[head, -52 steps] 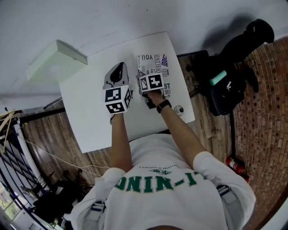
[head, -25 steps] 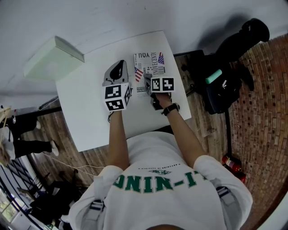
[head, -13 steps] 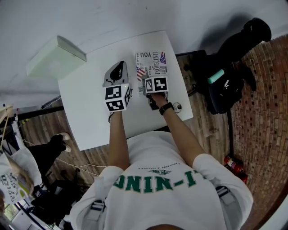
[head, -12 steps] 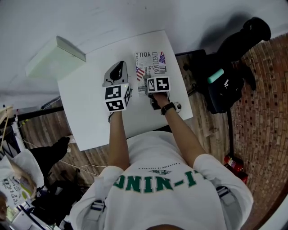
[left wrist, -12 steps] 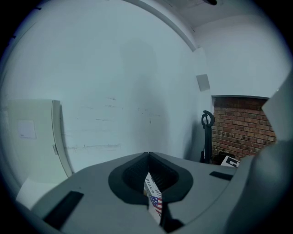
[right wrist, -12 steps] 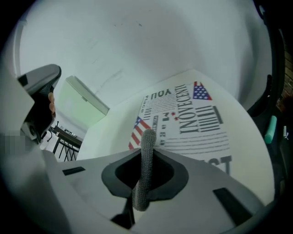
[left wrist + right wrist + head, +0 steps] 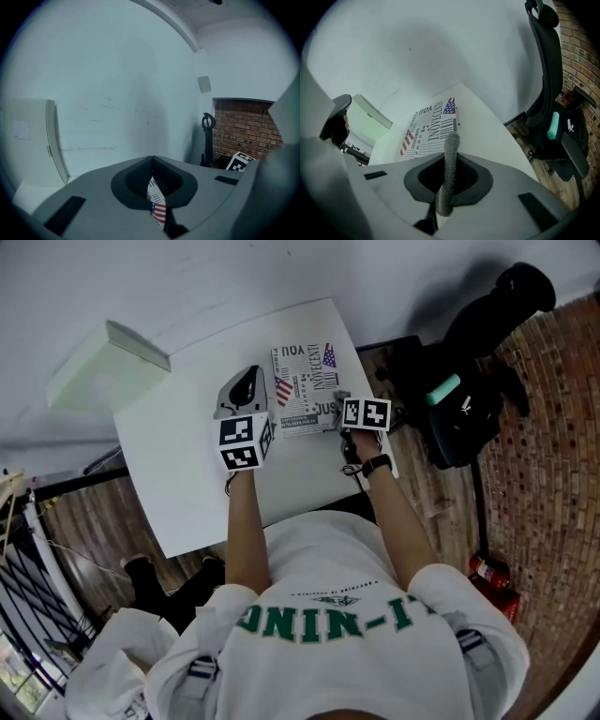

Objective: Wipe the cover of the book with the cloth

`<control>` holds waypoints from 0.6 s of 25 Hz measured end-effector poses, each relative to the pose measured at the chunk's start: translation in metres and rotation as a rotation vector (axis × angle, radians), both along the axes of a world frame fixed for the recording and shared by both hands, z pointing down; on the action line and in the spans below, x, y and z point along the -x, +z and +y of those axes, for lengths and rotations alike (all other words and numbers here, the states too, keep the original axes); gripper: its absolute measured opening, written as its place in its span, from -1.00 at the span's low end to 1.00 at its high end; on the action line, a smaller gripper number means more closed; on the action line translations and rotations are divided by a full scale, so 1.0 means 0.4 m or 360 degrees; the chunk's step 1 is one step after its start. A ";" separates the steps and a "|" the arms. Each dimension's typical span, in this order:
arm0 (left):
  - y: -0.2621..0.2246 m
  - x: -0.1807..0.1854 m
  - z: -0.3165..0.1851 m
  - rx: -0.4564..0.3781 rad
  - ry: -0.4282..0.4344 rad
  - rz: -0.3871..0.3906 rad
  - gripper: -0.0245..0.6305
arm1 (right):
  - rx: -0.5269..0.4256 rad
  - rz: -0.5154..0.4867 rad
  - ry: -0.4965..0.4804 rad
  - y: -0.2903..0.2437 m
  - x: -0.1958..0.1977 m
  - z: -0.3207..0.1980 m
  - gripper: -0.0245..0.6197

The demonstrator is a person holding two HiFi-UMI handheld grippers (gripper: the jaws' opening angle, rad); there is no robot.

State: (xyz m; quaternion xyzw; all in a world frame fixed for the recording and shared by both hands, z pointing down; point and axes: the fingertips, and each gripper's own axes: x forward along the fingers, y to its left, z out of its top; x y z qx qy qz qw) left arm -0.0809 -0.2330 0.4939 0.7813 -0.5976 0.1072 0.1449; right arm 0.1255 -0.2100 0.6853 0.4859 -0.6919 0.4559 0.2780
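The white worktop (image 7: 187, 474) is seen from above, and the book (image 7: 305, 381) is laid flat toward its far right part, printed cover up. The left gripper (image 7: 249, 379) is parked just beside the book's left edge, its fingers pressed together with nothing caught between them. And there: the right gripper (image 7: 340, 401) has been carried off the cover, where it was being worked half a second ago, and is now held past the book's near right corner, at the worktop's edge. The grey cloth (image 7: 448, 173) is clamped tight in its fingers. One stroke is judged finished; a return over the cover is probably needed.
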 end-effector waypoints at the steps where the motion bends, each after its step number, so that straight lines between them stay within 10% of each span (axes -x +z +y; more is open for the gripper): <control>1: -0.002 0.001 0.001 -0.0002 -0.0002 -0.0002 -0.89 | 0.0000 0.0004 0.0006 0.000 0.003 -0.001 -0.82; 9: -0.016 0.054 0.015 -0.0003 -0.0068 -0.0022 -0.89 | -0.0025 -0.0261 -0.0319 -0.042 0.291 0.083 -0.82; 15: -0.021 0.082 0.024 -0.0004 -0.0098 -0.0036 -0.89 | 0.0004 -0.0168 -0.0532 -0.004 0.408 0.138 -0.82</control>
